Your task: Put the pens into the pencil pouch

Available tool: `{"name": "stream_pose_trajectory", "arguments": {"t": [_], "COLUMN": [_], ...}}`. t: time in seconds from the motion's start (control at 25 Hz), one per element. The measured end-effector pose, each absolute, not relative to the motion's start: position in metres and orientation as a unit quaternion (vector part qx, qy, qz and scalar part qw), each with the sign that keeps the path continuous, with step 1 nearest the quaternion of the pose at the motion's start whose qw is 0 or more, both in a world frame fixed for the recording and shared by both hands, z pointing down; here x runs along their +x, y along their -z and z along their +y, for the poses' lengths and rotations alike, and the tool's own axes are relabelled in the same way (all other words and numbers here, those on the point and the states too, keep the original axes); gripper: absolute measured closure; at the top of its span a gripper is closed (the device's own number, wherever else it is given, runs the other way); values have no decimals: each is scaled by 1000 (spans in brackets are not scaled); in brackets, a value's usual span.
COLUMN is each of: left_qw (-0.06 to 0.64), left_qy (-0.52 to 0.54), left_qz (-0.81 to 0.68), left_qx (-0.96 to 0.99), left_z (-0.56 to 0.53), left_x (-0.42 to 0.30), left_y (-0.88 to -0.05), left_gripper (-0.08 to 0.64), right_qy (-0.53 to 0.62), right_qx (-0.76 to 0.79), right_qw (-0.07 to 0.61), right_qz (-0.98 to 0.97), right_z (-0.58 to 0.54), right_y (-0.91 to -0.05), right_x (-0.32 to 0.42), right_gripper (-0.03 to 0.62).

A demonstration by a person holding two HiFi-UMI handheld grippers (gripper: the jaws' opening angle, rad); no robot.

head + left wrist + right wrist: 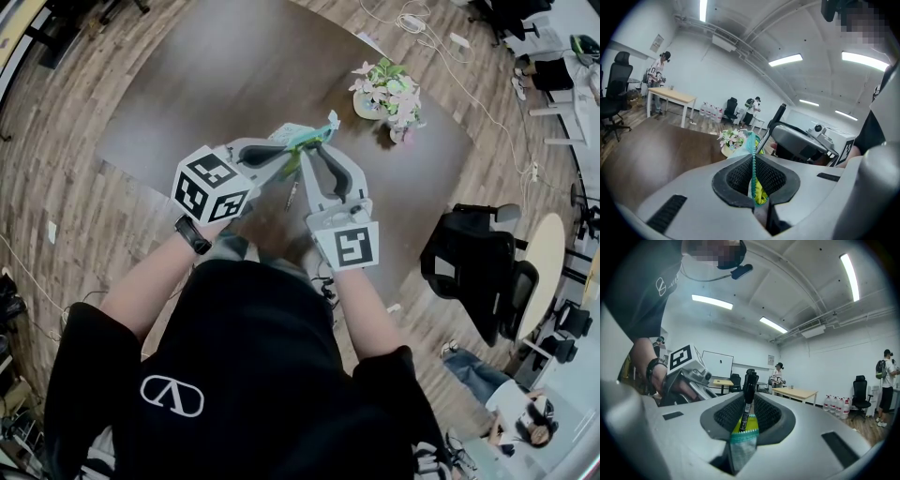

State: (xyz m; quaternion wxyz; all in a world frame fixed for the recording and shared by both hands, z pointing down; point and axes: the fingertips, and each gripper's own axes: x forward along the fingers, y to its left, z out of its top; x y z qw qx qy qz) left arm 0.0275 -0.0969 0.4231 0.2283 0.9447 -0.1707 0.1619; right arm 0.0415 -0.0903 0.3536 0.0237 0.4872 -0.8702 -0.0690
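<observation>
Pen gripped upright in the right claw, at the mouth of the pencil pouch that the left claw holds.

The black pen stands between the two pads of the right claw, which are closed on its barrel. Its lower end is in front of the yellow-green inside of the pouch, just above the teal zipper edge. The left claw is closed tight on the same teal zipper edge, and the rest of the pouch rises past its tips. In the head view both claws meet tip to tip in the air above the dark desk. A flower pot stands further back on that desk, well apart from them.
</observation>
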Motion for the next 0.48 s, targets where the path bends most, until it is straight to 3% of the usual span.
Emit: {"name": "stream_pose_trajectory", "arguments": {"t": [0.04,0.12,0.32,0.48], "left_qw": [230,231,236,239], "left_qy": [-162,-161,-161,-159], "left_qz": [-172,-176,-183,-190], "left_qx": [944,943,941,939], "left_z": [-97,-99,-101,-105], "left_x": [26,23,17,9], "left_y": [-423,-424,-428,-430], "left_gripper": [545,545,545,545], "right_qy": [65,50,29,-20], "right_qx": [484,477,483,516], "right_qw": [28,29,24,70], "right_qz": [-872,-877,-875,-853], "right_z": [-91,-94,-92,-95], "right_y": [-358,-363,-357,-385], "right_x": [40,38,44,73], "right_gripper": [494,355,356,380]}}
